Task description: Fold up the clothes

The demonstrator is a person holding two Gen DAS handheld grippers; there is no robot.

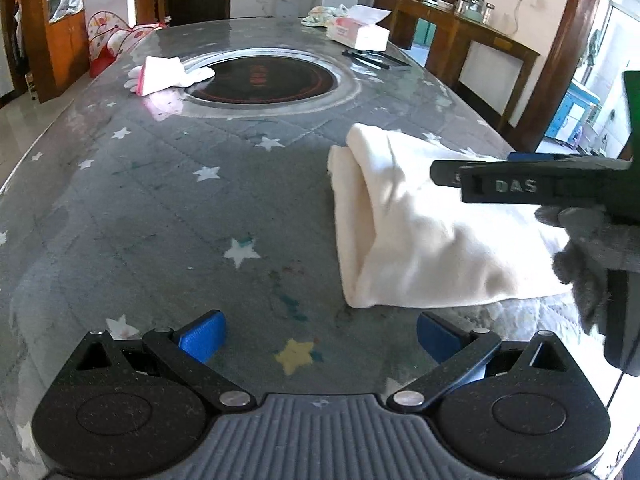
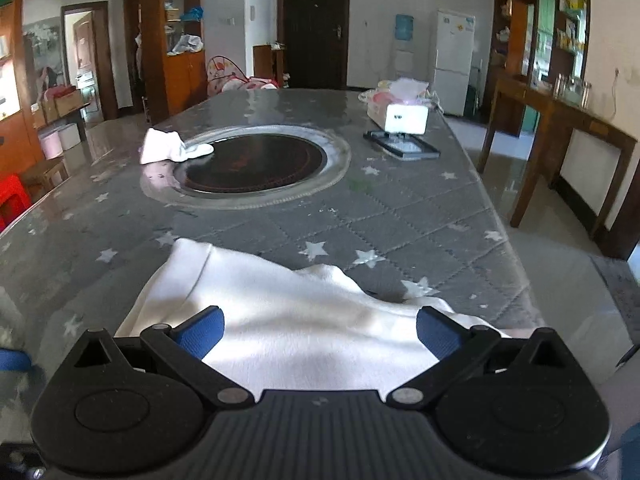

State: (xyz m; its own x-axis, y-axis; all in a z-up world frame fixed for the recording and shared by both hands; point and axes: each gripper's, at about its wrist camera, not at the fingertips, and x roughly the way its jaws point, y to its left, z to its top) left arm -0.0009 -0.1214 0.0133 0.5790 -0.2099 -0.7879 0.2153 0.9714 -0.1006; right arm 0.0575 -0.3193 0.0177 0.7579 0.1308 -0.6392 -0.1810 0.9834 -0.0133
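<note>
Cloth [image 1: 420, 232] folded on table [image 1: 160, 200]; both hand-held grippers released; gloved hand [image 1: 588, 256] only in left view.

A cream-white garment [image 1: 420, 220] lies folded into a thick, roughly rectangular bundle on the grey star-patterned tabletop [image 1: 180, 208] — layered edges showing at one end, soft creases across its top, near the tabletop's front edge.

Ahead of you: dark wooden door [image 2: 313, 28] in white wall | your right: white fridge [image 2: 453, 60], wooden side table [image 2: 560, 120] | left: wooden shelving [image 2: 176, 40] | glossy tiled floor [image 2: 520, 184], daylit.
</note>
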